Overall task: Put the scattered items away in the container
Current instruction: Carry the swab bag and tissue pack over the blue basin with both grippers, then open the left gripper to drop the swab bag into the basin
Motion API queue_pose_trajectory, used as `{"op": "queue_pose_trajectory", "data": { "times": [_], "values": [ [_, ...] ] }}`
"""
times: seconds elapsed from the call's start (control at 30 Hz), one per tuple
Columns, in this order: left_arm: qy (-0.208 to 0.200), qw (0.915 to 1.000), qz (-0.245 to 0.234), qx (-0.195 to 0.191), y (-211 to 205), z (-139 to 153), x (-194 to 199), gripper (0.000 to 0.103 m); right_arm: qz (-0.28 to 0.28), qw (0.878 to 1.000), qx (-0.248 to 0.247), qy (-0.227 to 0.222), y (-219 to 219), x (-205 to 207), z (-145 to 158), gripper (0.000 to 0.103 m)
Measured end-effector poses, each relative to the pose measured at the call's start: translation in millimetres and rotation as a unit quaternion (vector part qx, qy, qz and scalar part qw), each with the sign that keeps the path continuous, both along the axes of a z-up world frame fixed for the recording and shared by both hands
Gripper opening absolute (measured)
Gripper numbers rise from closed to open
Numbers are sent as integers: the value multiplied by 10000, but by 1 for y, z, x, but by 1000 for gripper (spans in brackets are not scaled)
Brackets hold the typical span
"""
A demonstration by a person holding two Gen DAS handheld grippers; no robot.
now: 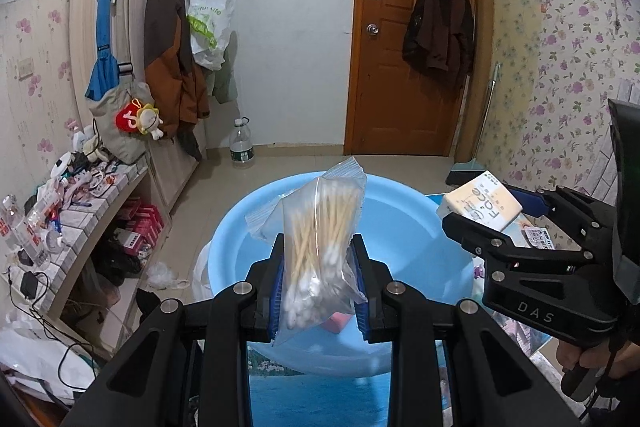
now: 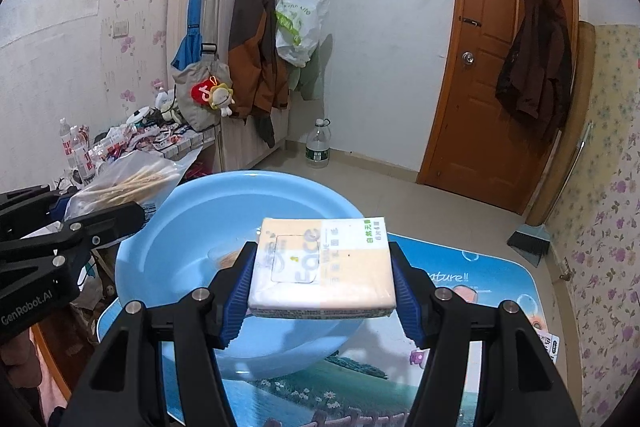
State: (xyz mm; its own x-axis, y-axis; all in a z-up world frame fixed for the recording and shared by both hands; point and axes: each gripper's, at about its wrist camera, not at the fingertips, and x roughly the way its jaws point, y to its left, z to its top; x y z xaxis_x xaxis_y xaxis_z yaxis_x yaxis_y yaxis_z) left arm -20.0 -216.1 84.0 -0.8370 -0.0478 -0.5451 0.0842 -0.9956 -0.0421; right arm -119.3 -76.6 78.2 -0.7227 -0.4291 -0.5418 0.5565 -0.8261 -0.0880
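My left gripper is shut on a clear bag of cotton swabs and holds it upright above the light blue basin. My right gripper is shut on a tissue pack, flat, above the same basin. In the left wrist view the right gripper with the tissue pack hangs over the basin's right rim. In the right wrist view the left gripper with the swab bag is at the basin's left rim. A pink item lies in the basin.
The basin stands on a small table with a printed blue mat. A cluttered shelf stands at the left. A water jug and a broom are on the floor. A card lies on the mat's right edge.
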Motion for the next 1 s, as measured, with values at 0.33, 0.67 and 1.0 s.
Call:
{"op": "queue_pose_trajectory", "data": {
  "times": [0.33, 0.67, 1.0],
  "values": [
    [-339, 9994, -46, 48, 3, -27, -22, 26, -45, 9998, 74, -176, -3, -10, -19, 64],
    [-673, 9977, -91, 69, 12, -55, -42, 27, -91, 9994, 87, -307, 2, -16, -31, 64],
    [-818, 9966, 56, 25, 7, -64, -46, 40, -114, 9994, 68, -319, 1, -16, -35, 64]
  ]
}}
